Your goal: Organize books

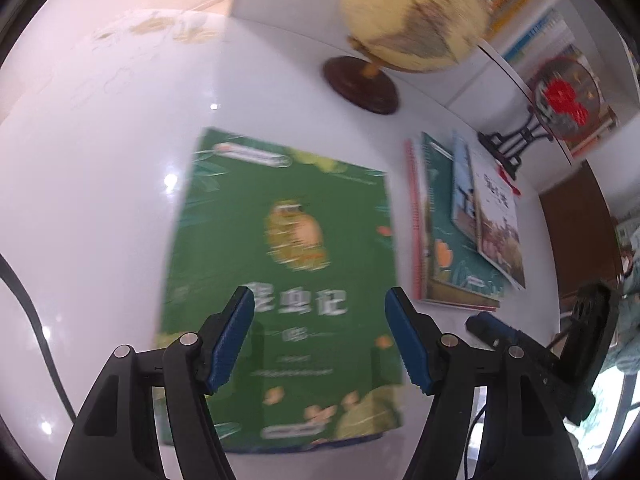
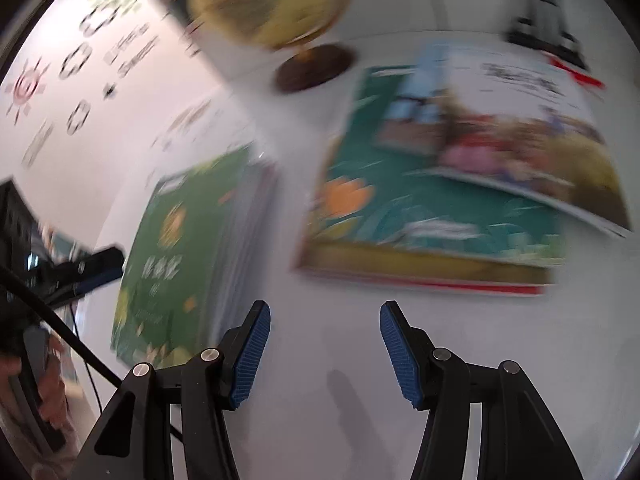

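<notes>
Gleaming white table (image 1: pixel 100 200) (globe (image 1: pixel 412 16), shelves (image 1: pixel 520 20) behind).

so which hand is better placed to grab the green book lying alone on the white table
Left. Its tool hangs open directly over the green paperback book. The right tool is open over bare white table, with that book off to its left.

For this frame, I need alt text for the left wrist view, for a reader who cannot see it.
The open left gripper hangs over a green book lying flat on a white table, nothing between its pads. To the right lies a loose stack of books; behind stands a globe.
</notes>
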Action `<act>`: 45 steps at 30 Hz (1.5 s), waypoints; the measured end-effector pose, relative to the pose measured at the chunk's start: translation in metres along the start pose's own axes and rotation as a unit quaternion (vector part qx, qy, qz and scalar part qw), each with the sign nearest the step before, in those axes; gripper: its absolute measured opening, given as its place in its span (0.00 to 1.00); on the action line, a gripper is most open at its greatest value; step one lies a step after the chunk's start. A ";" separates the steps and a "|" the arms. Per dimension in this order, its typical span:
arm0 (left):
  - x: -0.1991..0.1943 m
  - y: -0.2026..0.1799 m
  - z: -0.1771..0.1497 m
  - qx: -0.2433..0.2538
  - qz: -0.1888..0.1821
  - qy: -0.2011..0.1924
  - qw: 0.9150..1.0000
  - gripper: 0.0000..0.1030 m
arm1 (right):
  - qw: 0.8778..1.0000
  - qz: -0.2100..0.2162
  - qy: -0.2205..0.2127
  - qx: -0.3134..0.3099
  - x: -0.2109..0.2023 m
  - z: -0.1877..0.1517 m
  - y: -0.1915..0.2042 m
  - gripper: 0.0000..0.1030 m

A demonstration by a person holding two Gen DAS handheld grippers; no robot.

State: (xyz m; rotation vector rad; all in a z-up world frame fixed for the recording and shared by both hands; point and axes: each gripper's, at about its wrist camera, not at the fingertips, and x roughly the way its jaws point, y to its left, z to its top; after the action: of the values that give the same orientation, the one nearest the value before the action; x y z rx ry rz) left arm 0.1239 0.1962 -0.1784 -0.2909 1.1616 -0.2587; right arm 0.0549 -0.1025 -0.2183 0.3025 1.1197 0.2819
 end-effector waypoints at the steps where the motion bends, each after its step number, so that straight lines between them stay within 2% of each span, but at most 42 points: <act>1: 0.004 -0.010 0.002 0.008 -0.001 0.001 1.000 0.64 | 1.000 -0.004 -0.008 0.017 -0.005 0.004 -0.014 0.54; 6: 0.026 -0.056 0.009 0.047 0.033 0.010 0.998 0.64 | 0.997 -0.018 -0.041 0.070 -0.028 0.018 -0.066 0.54; 11: 0.044 -0.095 0.017 0.072 0.032 0.010 0.997 0.64 | 0.992 -0.032 -0.079 0.091 -0.049 0.038 -0.104 0.54; 17: 0.073 -0.152 0.031 0.097 0.015 0.012 0.995 0.64 | 0.991 -0.045 -0.093 0.086 -0.056 0.052 -0.135 0.54; 22: 0.101 -0.194 0.034 0.129 0.020 0.018 0.991 0.64 | 0.991 -0.053 -0.099 0.077 -0.054 0.060 -0.158 0.54; 27: 0.129 -0.218 0.035 0.154 0.026 0.027 0.987 0.64 | 0.992 -0.059 -0.098 0.058 -0.049 0.071 -0.180 0.56; 29: 0.139 -0.224 0.035 0.158 0.030 0.034 0.986 0.64 | 0.994 -0.049 -0.086 0.053 -0.044 0.073 -0.186 0.62; 31: 0.146 -0.230 0.033 0.163 0.041 0.033 0.985 0.66 | 0.995 -0.026 -0.070 0.065 -0.037 0.073 -0.194 0.62; 34: 0.151 -0.242 0.029 0.181 0.049 0.028 0.982 0.74 | 0.993 0.018 -0.084 0.084 -0.036 0.071 -0.203 0.69; 35: 0.152 -0.244 0.029 0.184 0.048 0.028 0.981 0.74 | 0.992 0.021 -0.086 0.086 -0.036 0.071 -0.204 0.72; 38: 0.152 -0.255 0.026 0.193 0.018 0.039 0.980 0.76 | 0.991 0.038 -0.087 0.089 -0.035 0.071 -0.202 0.74; 40: 0.152 -0.260 0.021 0.200 0.017 0.043 0.979 0.75 | 0.991 0.065 -0.075 0.088 -0.031 0.072 -0.198 0.77; 45: 0.136 -0.261 0.014 0.209 -0.011 0.044 0.977 0.75 | 0.989 0.078 -0.068 0.107 -0.035 0.069 -0.199 0.82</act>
State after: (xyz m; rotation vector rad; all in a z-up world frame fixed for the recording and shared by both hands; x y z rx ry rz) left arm 0.1752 -0.0933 -0.1977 0.0780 1.1603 -0.5303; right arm 0.1174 -0.3066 -0.2357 0.5927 0.9950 0.2749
